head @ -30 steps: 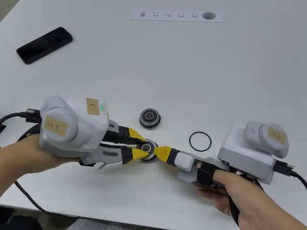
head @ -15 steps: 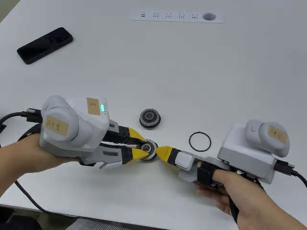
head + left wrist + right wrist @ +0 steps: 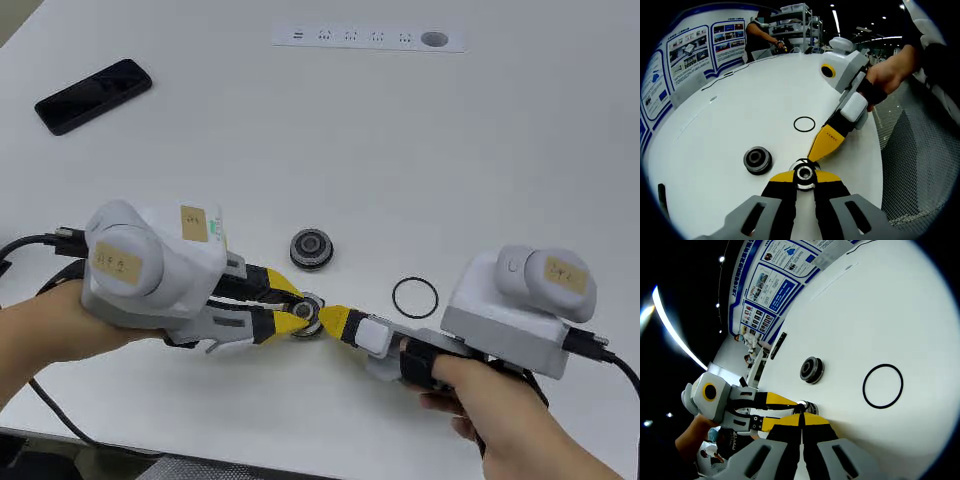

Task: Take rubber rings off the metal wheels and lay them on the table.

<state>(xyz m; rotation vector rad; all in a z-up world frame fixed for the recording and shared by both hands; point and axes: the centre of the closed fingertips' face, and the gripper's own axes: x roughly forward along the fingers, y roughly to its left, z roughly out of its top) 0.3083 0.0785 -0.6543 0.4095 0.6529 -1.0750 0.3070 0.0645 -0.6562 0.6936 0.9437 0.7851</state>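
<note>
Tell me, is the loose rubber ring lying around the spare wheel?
No, the rubber ring lies flat on the table, apart from the spare wheel.

Left gripper (image 3: 290,305): pale grey housing, tan tape labels (image 3: 194,222), black jaws tipped yellow, black cable (image 3: 35,243) at 9 o'clock; right gripper (image 3: 333,319) alike, black hand strap (image 3: 420,362), second cable (image 3: 600,350) at 3 o'clock.

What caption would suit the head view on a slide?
Left gripper clamps a metal wheel, right gripper touches its rim; a rubber ring lies nearby.
</note>
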